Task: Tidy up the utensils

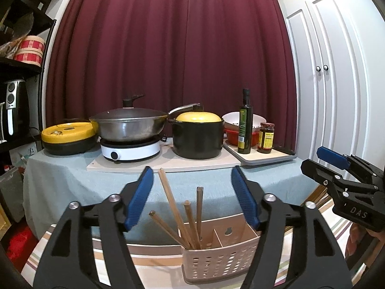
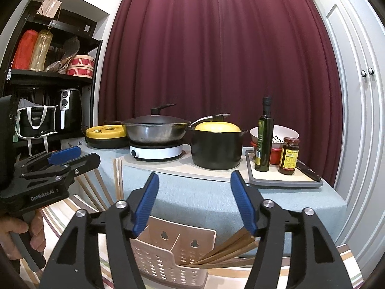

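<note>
In the left wrist view a pink perforated caddy (image 1: pixel 221 257) stands on a striped cloth, with several wooden chopsticks (image 1: pixel 190 216) fanning up from its left compartment. My left gripper (image 1: pixel 192 168) hovers above it, open and empty. The right gripper (image 1: pixel 336 168) shows at the right edge. In the right wrist view a pink caddy (image 2: pixel 168 257) holds chopsticks (image 2: pixel 228 252) leaning right out of its right compartment. My right gripper (image 2: pixel 195 174) is open above it, holding nothing. The left gripper (image 2: pixel 60 161), held by a hand (image 2: pixel 19 231), sits at the left.
Behind is a table with blue cloth (image 1: pixel 72 183) carrying a wok (image 1: pixel 130 125) on a white hotplate, a black pot with yellow lid (image 1: pixel 198 137), an oil bottle (image 1: pixel 245 122) and a sauce jar (image 1: pixel 266 138). Dark shelves stand left, white doors right.
</note>
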